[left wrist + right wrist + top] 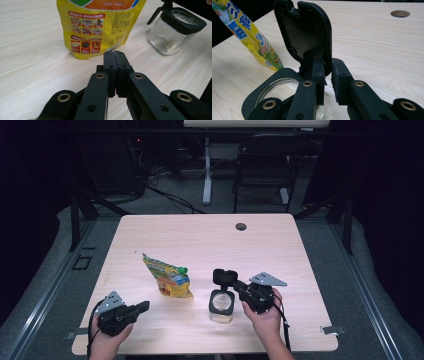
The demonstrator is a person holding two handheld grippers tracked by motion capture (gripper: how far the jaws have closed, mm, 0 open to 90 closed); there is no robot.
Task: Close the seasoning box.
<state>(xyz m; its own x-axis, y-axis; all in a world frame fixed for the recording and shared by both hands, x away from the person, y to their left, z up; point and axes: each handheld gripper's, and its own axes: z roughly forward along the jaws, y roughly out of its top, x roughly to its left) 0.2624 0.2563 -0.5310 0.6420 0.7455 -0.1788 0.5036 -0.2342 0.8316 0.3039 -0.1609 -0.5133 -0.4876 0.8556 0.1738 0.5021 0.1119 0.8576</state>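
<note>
The right gripper (327, 72) pinched the jar (221, 306)'s upright hinged lid (305, 32), the yellow pouch (168, 276) lying beside the jar toward the closed, empty left gripper (115, 56).

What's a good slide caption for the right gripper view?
Right gripper pinching the jar's raised lid, yellow pouch beside it.

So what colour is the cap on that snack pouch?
Green; the cap on the yellow pouch shows best in the high view.
</note>
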